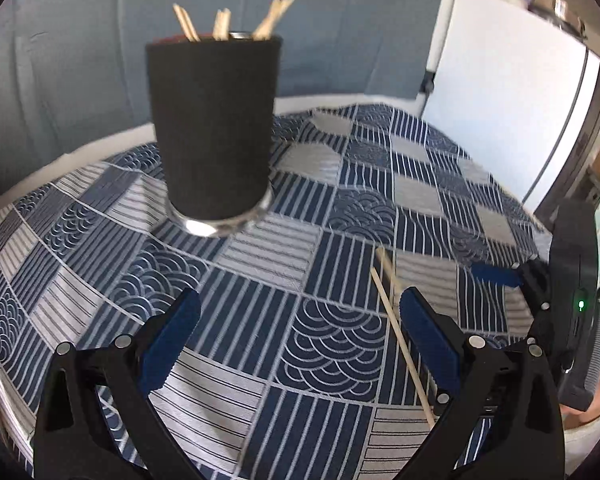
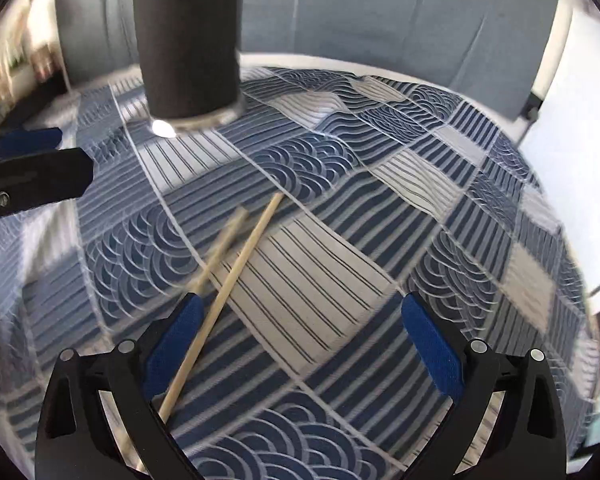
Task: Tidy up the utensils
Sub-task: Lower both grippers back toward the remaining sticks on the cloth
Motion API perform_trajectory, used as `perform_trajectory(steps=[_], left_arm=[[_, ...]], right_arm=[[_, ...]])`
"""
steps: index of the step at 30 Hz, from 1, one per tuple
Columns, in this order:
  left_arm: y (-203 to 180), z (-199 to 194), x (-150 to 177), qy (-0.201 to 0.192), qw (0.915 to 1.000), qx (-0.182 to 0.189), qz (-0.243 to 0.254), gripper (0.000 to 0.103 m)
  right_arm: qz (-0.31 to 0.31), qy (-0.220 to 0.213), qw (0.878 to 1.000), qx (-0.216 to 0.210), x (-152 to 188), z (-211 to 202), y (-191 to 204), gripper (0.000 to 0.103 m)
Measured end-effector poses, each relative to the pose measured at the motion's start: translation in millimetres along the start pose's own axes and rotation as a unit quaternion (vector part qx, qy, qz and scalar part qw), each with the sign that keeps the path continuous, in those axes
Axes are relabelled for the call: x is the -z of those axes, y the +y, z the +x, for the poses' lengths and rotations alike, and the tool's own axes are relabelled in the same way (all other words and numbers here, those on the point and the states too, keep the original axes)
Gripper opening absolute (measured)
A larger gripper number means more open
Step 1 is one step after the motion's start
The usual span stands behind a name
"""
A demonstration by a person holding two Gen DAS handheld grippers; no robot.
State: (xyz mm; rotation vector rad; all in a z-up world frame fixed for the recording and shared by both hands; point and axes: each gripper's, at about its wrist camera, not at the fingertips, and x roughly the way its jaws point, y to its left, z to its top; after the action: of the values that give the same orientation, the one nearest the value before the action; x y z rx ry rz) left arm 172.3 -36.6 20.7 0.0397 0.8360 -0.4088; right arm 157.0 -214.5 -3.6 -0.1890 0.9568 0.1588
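Observation:
A black cup (image 1: 214, 128) with a glass base stands on the patterned tablecloth (image 1: 308, 420) and holds several wooden chopsticks (image 1: 224, 24). It also shows in the right wrist view (image 2: 190, 40) at the upper left. Two loose chopsticks (image 1: 400, 328) lie on the cloth next to my left gripper's right finger. In the right wrist view they (image 2: 240, 256) lie crossed beside my right gripper's left finger. My left gripper (image 1: 300, 324) is open and empty. My right gripper (image 2: 300, 328) is open and empty, above the cloth.
A white panel (image 1: 500, 92) stands at the table's far right, with a blue backdrop (image 1: 100, 40) behind. My right gripper (image 1: 568, 300) shows at the right edge of the left wrist view. My left gripper (image 2: 28, 160) shows at the left edge of the right wrist view.

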Motion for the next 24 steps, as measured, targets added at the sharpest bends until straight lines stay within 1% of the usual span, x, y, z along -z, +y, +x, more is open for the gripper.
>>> perform_trajectory(steps=[3,8,11,16,17,19,22,24], left_arm=[[-7.4,11.0,3.7,0.018,0.9998,0.003,0.003,0.097],[-28.0,31.6,9.8,0.053,0.9983,-0.009,0.025,0.097],[-37.1,39.7,12.9,0.068,0.9969,-0.015,0.037,0.097],[-44.9,51.4,20.9,0.091,0.9953,-0.006,0.034,0.097],[-48.2,51.8,22.6,0.088,0.9950,-0.019,0.045,0.097],[-54.1,53.8,25.3,0.091,0.9934,-0.032,0.062,0.097],[-55.6,50.8,29.5,0.078,0.9943,-0.033,0.065,0.097],[-54.9,49.3,31.4,0.073,0.9942,-0.029,0.073,0.099]], right_arm=[[0.013,0.014,1.000,-0.020,4.8,0.3,-5.4,0.095],[0.014,0.031,0.997,-0.064,11.8,1.2,-20.3,0.095],[0.018,0.040,0.997,-0.068,16.0,-0.5,-31.9,0.095],[0.017,0.035,0.997,-0.072,22.5,-1.8,-51.5,0.095],[0.012,0.031,0.997,-0.075,23.3,-1.9,-53.6,0.095],[0.010,0.025,0.997,-0.078,24.1,-1.9,-55.8,0.095],[0.009,0.007,0.996,-0.083,27.8,-2.7,-56.9,0.096],[0.009,0.006,0.997,-0.083,27.6,-3.7,-56.9,0.096]])
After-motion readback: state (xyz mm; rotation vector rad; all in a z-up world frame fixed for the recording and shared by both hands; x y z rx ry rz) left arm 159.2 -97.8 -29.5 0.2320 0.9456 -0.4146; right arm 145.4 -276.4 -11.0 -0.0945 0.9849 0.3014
